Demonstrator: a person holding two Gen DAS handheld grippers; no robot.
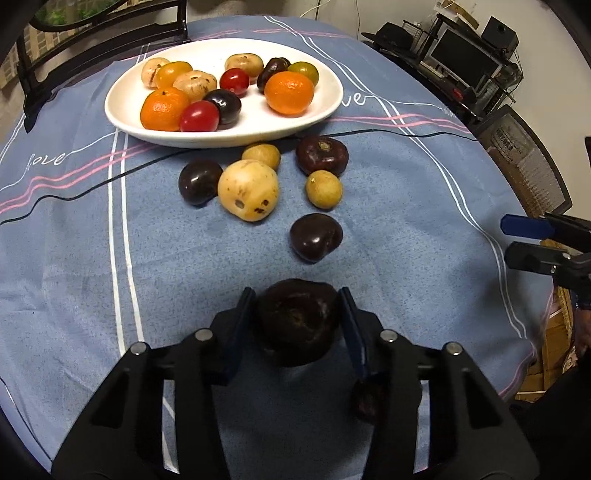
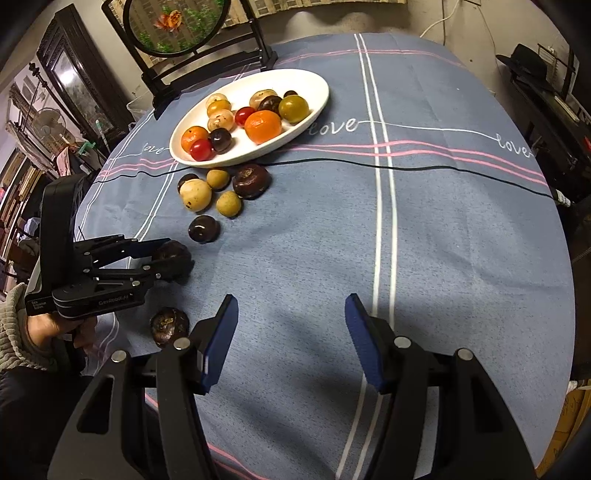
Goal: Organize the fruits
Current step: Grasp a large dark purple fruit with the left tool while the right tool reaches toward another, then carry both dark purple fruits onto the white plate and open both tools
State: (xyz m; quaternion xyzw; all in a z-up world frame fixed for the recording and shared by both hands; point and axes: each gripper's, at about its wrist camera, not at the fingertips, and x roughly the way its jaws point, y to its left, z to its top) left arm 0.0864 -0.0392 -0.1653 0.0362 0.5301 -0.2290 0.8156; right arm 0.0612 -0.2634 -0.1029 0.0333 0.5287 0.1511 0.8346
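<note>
A white oval plate point(image 1: 317, 110) point(image 2: 314, 107) holds several fruits: oranges, red tomatoes, dark and tan fruits. Several loose fruits lie on the cloth in front of it, dark purple ones point(image 1: 315, 236) point(image 2: 203, 229) and tan ones point(image 1: 248, 190) point(image 2: 195, 194). My left gripper point(image 1: 297, 299) point(image 2: 173, 260) is shut on a dark purple fruit point(image 1: 297, 325) point(image 2: 176, 254) just above the cloth. Another dark fruit point(image 2: 169, 325) lies below it, near the table's front edge. My right gripper point(image 2: 291, 310) point(image 1: 511, 238) is open and empty above the cloth, to the right of the fruits.
A blue tablecloth point(image 2: 443, 240) with white and pink stripes covers the round table. A black cable point(image 2: 406, 170) runs across it behind the loose fruits. A dark framed round ornament point(image 2: 177, 26) stands behind the plate. Shelves and a monitor point(image 1: 465, 62) stand at the right.
</note>
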